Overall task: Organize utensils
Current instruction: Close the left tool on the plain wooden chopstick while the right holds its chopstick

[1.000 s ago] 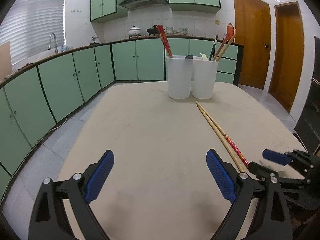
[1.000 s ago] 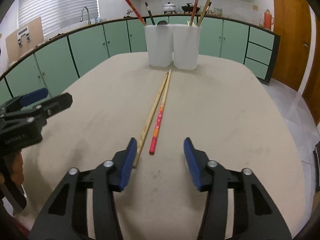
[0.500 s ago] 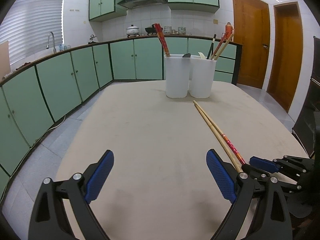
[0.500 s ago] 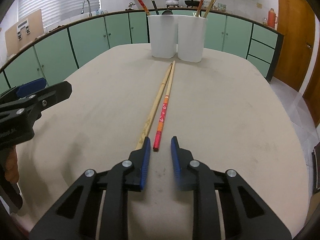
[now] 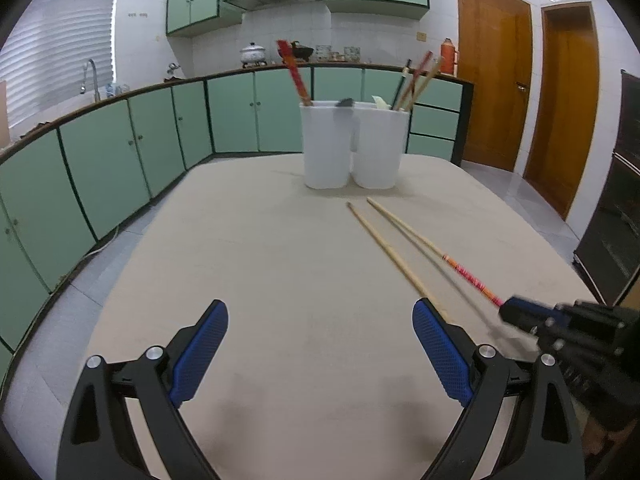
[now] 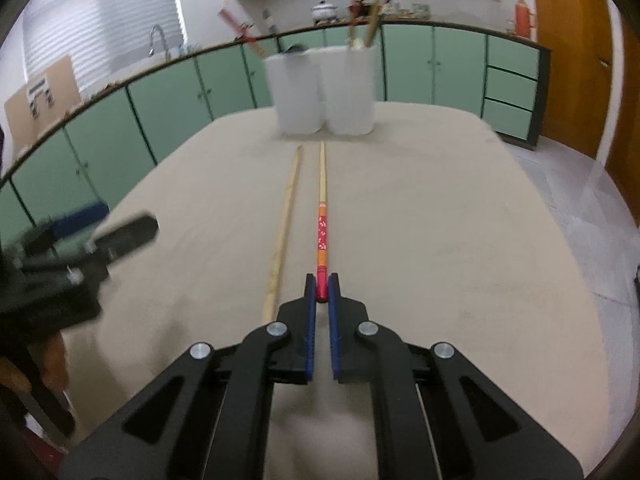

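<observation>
Writing legible enough to read shows nowhere. Right gripper [image 6: 322, 292] is pinched on the red end of the patterned chopstick [image 6: 322, 236], held level, pointing ahead. Left gripper [image 5: 320, 354] hovers spread wide over the table [image 5: 260, 280]. Beside lies the plain chopstick [image 6: 285, 220]; beyond, two white holders [image 5: 352, 144] with utensils.

Right tongs [image 6: 321, 294] now around red-handled chopstick [image 6: 321, 236]

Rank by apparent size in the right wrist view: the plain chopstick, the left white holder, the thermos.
1. left white holder
2. plain chopstick, longer but far thinner
3. thermos, though it stands farthest away
</observation>
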